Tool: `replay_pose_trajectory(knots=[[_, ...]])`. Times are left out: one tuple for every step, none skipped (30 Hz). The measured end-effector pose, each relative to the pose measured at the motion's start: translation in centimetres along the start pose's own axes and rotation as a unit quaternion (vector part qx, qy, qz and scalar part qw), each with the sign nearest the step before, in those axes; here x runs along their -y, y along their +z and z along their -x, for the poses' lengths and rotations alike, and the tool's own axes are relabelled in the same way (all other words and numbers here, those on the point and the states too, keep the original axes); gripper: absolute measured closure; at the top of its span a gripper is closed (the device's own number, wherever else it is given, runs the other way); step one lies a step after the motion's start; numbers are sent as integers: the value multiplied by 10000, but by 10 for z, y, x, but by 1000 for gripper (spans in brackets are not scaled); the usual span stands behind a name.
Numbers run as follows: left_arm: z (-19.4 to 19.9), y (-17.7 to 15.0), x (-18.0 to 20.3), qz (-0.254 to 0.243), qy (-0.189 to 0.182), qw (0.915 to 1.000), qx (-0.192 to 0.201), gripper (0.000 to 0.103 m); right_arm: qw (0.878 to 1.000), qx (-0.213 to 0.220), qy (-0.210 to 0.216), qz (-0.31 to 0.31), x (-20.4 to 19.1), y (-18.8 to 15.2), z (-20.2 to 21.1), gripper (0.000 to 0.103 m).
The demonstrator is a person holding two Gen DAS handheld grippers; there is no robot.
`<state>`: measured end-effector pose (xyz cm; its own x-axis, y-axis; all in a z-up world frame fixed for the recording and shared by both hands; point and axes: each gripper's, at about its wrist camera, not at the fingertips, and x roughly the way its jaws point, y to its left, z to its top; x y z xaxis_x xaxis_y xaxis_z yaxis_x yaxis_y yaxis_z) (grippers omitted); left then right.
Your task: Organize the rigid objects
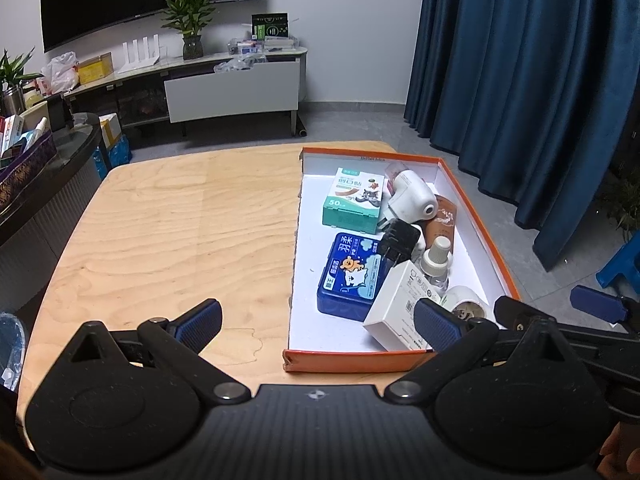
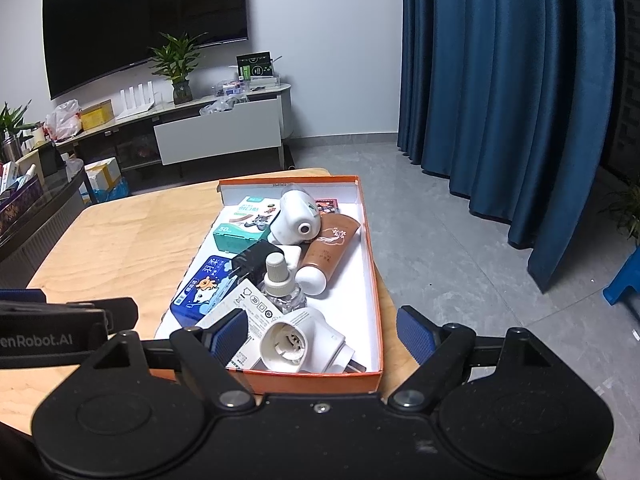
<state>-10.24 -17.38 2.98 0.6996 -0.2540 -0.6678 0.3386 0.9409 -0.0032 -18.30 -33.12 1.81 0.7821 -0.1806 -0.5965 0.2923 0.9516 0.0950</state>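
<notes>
An orange box [image 1: 478, 216] [image 2: 370, 240] with a white inside sits on the right of the wooden table [image 1: 180, 220]. It holds a green bandage carton [image 1: 352, 200], a blue tin [image 1: 348, 276], a white round device [image 2: 296, 216], a brown tube [image 2: 332, 244], a black charger [image 2: 252, 258], a clear bottle [image 2: 278, 280], a white carton [image 1: 400, 304] and a white plug socket [image 2: 296, 344]. My left gripper [image 1: 318, 322] hangs open over the box's near left corner, holding nothing. My right gripper [image 2: 322, 336] stands open above the near end, the socket lying below between its fingers, untouched.
The table's left half is bare wood. A dark cabinet [image 1: 48, 184] with boxes stands at the left. Beyond are a TV bench [image 1: 224, 88] and a plant [image 1: 192, 20]. Blue curtains [image 1: 540, 60] and a blue stool [image 2: 624, 280] are on the right, over grey floor.
</notes>
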Motion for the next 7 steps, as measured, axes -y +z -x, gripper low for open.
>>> replay_pose_trajectory(knots=[[0, 0, 0, -11, 1, 10000, 8, 0, 10000, -7, -1, 3, 0, 1, -1, 7], [-1, 0, 0, -11, 6, 10000, 6, 0, 10000, -11, -1, 8, -1, 0, -2, 7], [-1, 0, -1, 10, 19, 10000, -10, 0, 10000, -16, -4, 9, -1, 0, -2, 7], [-3, 1, -2, 44, 32, 10000, -39, 0, 10000, -20, -1, 12, -1, 0, -2, 7], [-4, 1, -4, 88, 46, 9999, -74, 0, 10000, -28, -1, 18, -1, 0, -3, 7], [-5, 2, -5, 113, 41, 9999, -104, 0, 10000, -38, -4, 21, -1, 0, -4, 7], [-6, 2, -6, 114, 25, 9999, -117, 0, 10000, -48, -10, 21, -1, -1, -5, 7]])
